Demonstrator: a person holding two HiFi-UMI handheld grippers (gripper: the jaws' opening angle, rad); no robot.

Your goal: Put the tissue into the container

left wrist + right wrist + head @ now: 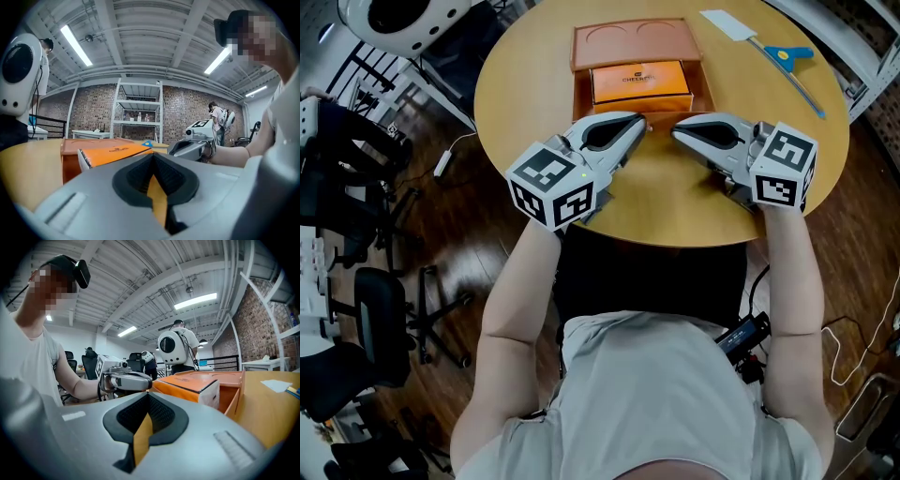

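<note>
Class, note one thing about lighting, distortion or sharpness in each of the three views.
Head view: even light, sharp, little glare on the table. Left gripper view: fisheye bends the ceiling beams; tube lights blow out. Right gripper view: same fisheye, black corners, bright ceiling light.

Light falls evenly from above in the head view. The desk (675,211) is bright and warm with no hard glare, while the floor (422,234) around it is dim. Short, soft shadows lie beside the left claw (639,123) and the right claw (676,132) toward the desk's near edge. This view is sharp throughout.

Both gripper views are fisheye, with black corners and straight lines of the ceiling (154,28) bowed toward the edges. Tube lights (75,44) burn out white in the left gripper view, as does another tube (195,301) in the right gripper view. Each claw's grey body, close to the lens, looks soft, and the background is clearer.
</note>
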